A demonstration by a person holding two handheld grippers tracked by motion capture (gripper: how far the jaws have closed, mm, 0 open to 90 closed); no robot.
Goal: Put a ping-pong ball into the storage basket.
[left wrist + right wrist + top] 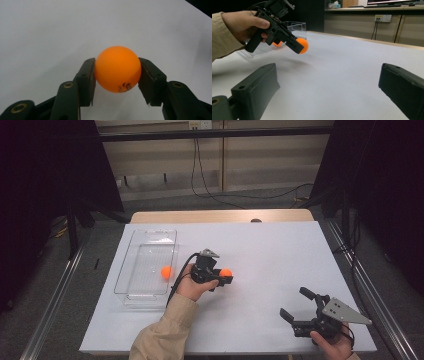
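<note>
**One ball in my tongs, one already in the bin**

Nearest me, my right gripper (296,306) rests low over the white table (280,245), its jaws spread wide with nothing between them; in the right gripper view the two blocky black pads stand well apart over bare tabletop. It has no part in this step that I can see.

Farther in, my left gripper (223,276) holds an orange ping-pong ball (117,69). The left gripper view shows both flat pads pressed against the ball's sides, the ball smooth, matte and perfectly round, with small dark print near its underside. From the right gripper view the ball hangs clear above the table, not touching it.

Just to the left of that hand sits a clear plastic container (131,292), rectangular, thin-walled and glossy, with a second orange ball (166,272) lying inside near its right wall.

I judge the pick-up done and the carry as the step in hand. Next I need to swing the left gripper over the container's rim, lower it inside, and ease the jaws apart gently: a light, hard ball like this will bounce or roll if dropped from high up.
</note>
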